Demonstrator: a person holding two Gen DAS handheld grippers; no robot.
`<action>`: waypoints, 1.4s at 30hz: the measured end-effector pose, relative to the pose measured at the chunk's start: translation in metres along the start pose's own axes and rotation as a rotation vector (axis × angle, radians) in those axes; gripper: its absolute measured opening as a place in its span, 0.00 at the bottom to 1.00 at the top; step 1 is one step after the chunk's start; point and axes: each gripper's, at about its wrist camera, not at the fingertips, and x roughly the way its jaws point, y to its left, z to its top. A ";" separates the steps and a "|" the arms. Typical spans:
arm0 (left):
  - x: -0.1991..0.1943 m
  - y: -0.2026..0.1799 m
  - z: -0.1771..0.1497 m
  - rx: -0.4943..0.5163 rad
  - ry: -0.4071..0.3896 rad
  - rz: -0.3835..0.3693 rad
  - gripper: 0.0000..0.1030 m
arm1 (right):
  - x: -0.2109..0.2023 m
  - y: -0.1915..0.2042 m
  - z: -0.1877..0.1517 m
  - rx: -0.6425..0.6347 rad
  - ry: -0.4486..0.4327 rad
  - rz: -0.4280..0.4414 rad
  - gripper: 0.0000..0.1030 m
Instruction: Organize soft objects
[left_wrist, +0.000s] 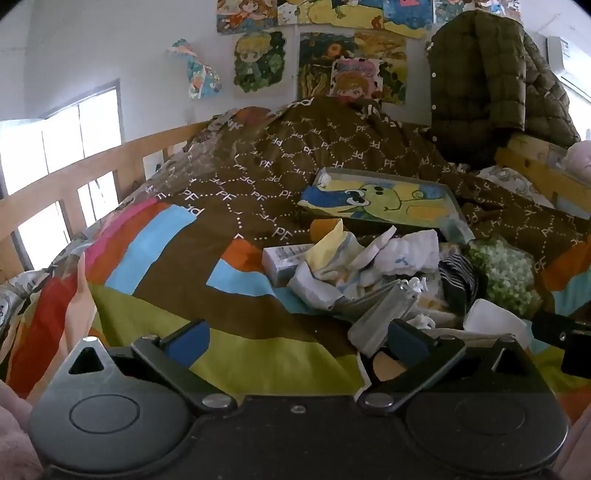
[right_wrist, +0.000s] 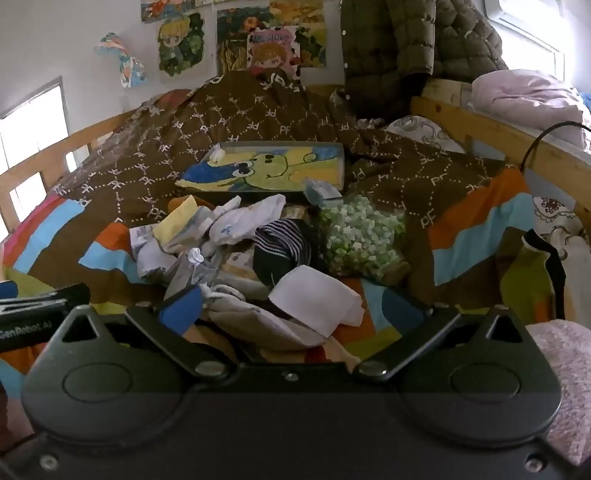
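- Left gripper (left_wrist: 295, 341): black body fills the foreground of the left wrist view; its blue-padded fingers (left_wrist: 188, 341) stand spread wide with nothing between them, tilted downward over the green band of the quilt (left_wrist: 236, 206).
- Right gripper (right_wrist: 291, 314): likewise spread wide and empty, angled downward; a white folded cloth (right_wrist: 317, 299) and a grey cloth (right_wrist: 255, 325) lie on the bed between and just beyond its fingers, with no pad pressing on them.
- Pile of soft objects (right_wrist: 258, 243): socks and small cloths heaped on the quilt ahead of both grippers, right of centre in the left view and centred in the right view. It includes a dark striped sock (right_wrist: 280, 240), a white sock with blue marks (right_wrist: 240, 221) and a yellow cloth (left_wrist: 328, 243).
- Green-and-white speckled bag (right_wrist: 362, 236): just right of the pile, touching it.
- Painted tray (right_wrist: 266, 170): shallow, with a green cartoon figure, lying beyond the pile.
- Left view only: a bare hand (left_wrist: 79, 295) at the quilt's left edge, a small white box (left_wrist: 284, 258) at the pile's left side, and the right gripper's black edge at far right.
- Right view only: a pink fleece sleeve (right_wrist: 565, 369) at lower right, a pale folded blanket (right_wrist: 524, 96) on the wooden rail, and a black cable (right_wrist: 546, 136).
- Both views: an olive quilted jacket (left_wrist: 480, 74) hanging beyond the bed, and drawings (left_wrist: 258, 59) on the wall.
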 end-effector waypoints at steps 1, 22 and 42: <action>0.000 0.000 0.000 0.001 0.000 0.001 0.99 | 0.000 0.000 0.000 0.000 0.000 -0.001 1.00; 0.006 0.003 -0.002 0.006 0.023 0.007 0.99 | 0.009 0.000 -0.003 -0.034 0.026 -0.008 1.00; 0.006 0.003 -0.002 0.007 0.027 0.007 0.99 | 0.011 0.001 -0.004 -0.040 0.036 -0.010 1.00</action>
